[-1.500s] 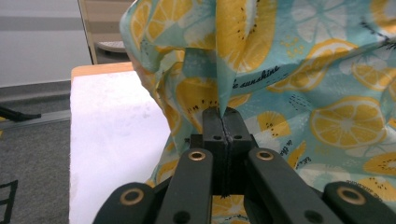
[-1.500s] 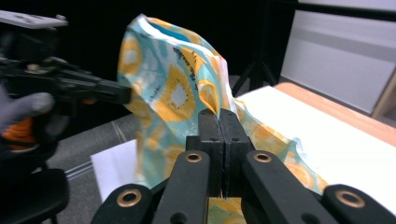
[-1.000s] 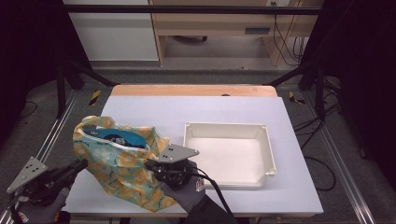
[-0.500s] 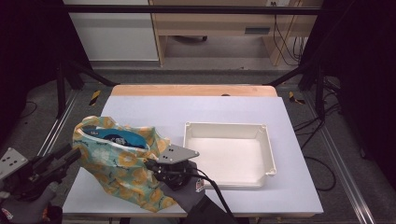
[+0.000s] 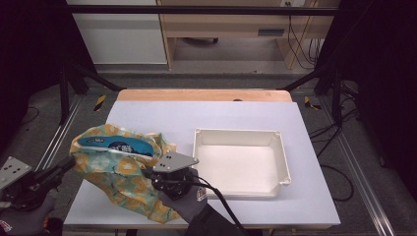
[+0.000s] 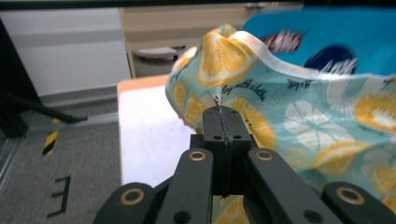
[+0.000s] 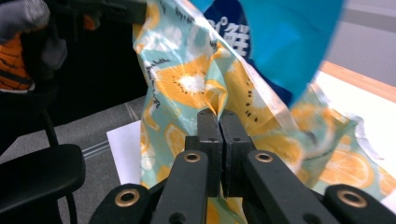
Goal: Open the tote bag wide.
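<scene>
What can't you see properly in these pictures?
- Blue packet: high view, mostly hidden inside the fruit-print bag.
- Packet's writing: left claw view, blurred.
- Left claw: high view, its tip is dark against the cloth.
- Right claw: right claw view, the pinched cloth edge is hidden between its jaws.

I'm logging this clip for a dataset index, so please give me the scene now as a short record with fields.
Setting: white table, dark frame around it
Bag: lemon-print cloth bag at the table's left, mouth open
Bag contents: blue packet showing in the mouth
Tray: empty white tray, right of the bag, apart from it
Left gripper: shut on the bag's cloth at its left edge
Right gripper: shut on the bag's cloth at its right side
Bag state: held up between both grippers
</scene>
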The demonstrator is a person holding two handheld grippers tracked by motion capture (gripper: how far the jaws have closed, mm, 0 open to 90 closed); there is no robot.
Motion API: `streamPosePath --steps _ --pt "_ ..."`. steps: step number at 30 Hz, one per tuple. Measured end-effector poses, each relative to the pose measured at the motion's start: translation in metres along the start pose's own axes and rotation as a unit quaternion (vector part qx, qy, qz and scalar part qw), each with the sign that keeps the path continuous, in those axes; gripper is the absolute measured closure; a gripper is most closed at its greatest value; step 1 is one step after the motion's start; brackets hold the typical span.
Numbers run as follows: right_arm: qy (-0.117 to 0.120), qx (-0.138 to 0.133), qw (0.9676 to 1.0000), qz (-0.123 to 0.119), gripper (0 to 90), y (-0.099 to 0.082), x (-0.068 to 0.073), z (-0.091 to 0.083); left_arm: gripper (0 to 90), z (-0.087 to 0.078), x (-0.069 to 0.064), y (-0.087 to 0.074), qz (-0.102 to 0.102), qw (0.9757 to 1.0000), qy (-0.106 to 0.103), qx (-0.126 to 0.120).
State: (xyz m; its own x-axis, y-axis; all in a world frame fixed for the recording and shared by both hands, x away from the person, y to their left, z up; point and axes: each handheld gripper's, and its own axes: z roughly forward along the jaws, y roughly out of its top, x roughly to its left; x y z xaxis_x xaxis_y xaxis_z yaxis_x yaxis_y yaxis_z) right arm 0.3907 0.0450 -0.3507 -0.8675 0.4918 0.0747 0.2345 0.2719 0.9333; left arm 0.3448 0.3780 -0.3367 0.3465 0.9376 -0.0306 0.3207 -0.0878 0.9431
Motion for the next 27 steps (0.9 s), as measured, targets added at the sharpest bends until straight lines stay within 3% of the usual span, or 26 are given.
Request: streamPosePath --steps 4,8,10,11,13,15,17,27 --pt "0.004 0.013 0.9999 0.003 88.5 -0.004 0.000 0.006 89.9 0.000 0.004 -0.017 -0.007 0.9998 -0.003 0.017" --pt "0.001 0.017 0.9998 0.011 88.7 -0.010 -0.003 0.005 89.9 0.001 0.003 -0.026 -0.007 0.9997 -0.017 0.013" --pt "0.002 0.016 0.9998 0.012 88.7 -0.011 -0.004 0.004 89.9 0.002 0.003 -0.027 0.000 0.9998 -0.018 0.013" --pt "0.000 0.019 0.9997 0.015 88.8 -0.014 -0.004 0.002 89.9 0.006 0.002 -0.030 0.019 0.9996 -0.022 0.006" --pt "-0.001 0.022 0.9996 0.017 88.7 -0.019 -0.004 0.003 89.9 0.009 0.002 -0.033 0.020 0.9994 -0.024 0.011" --pt "-0.001 0.027 0.9994 0.021 88.8 -0.026 -0.005 0.003 89.9 0.010 -0.001 -0.038 0.001 0.9993 -0.029 0.024" --pt "0.000 0.032 0.9992 0.026 88.8 -0.032 -0.006 0.005 89.9 0.011 -0.002 -0.040 -0.003 0.9990 -0.029 0.034" --pt "0.003 0.052 0.9976 0.046 88.6 -0.056 -0.007 0.015 89.8 0.025 -0.006 -0.057 0.015 0.9970 -0.037 0.066"
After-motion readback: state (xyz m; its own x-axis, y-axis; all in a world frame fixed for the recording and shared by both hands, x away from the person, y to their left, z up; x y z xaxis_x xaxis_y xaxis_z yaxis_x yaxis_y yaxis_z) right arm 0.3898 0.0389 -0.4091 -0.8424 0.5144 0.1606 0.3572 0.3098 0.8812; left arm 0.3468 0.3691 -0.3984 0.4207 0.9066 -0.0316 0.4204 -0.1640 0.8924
